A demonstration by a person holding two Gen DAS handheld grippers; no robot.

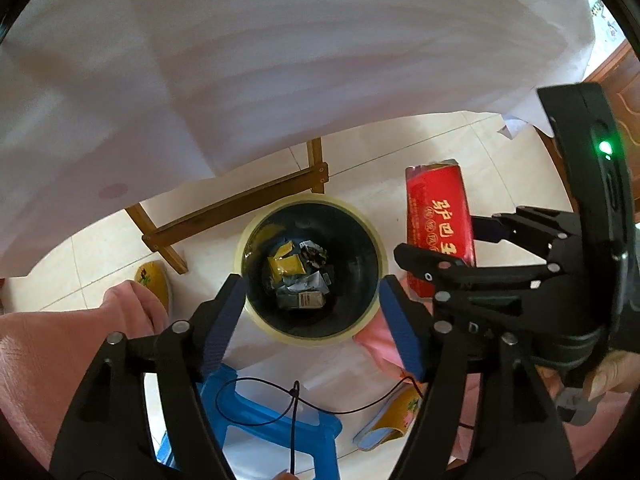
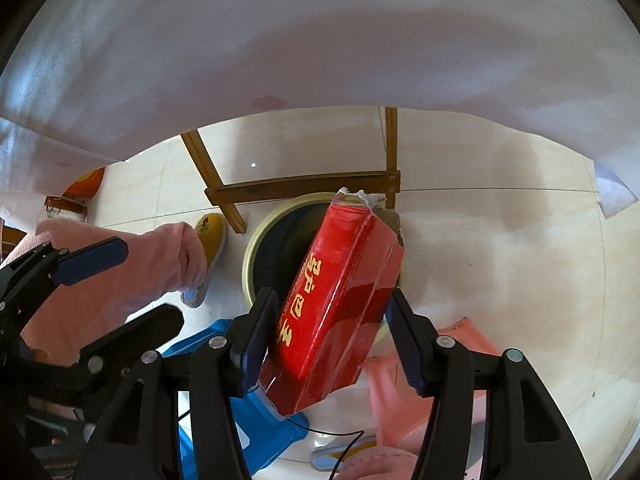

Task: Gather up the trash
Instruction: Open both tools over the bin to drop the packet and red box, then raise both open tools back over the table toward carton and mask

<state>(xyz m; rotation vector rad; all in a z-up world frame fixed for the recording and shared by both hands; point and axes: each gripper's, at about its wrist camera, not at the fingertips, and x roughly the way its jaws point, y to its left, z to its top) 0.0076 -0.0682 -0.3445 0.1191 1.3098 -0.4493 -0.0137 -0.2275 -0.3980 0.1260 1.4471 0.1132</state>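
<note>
Red carton sits tilted between the right gripper pads, torn top end leaning over the rim of the bin. Right jaws look to be grasping the red carton, though I can't confirm firm contact on the right-hand pad. Left gripper is released, nothing between its pads, hovering directly above the bin mouth, with wrappers already at the bottom. Risks, my read: the carton is long against the opening and angled, so dropped from here it could catch the rim and tip out onto the floor tiles. The left tool above the mouth could also block it; a loose grip lets it slide early
</note>
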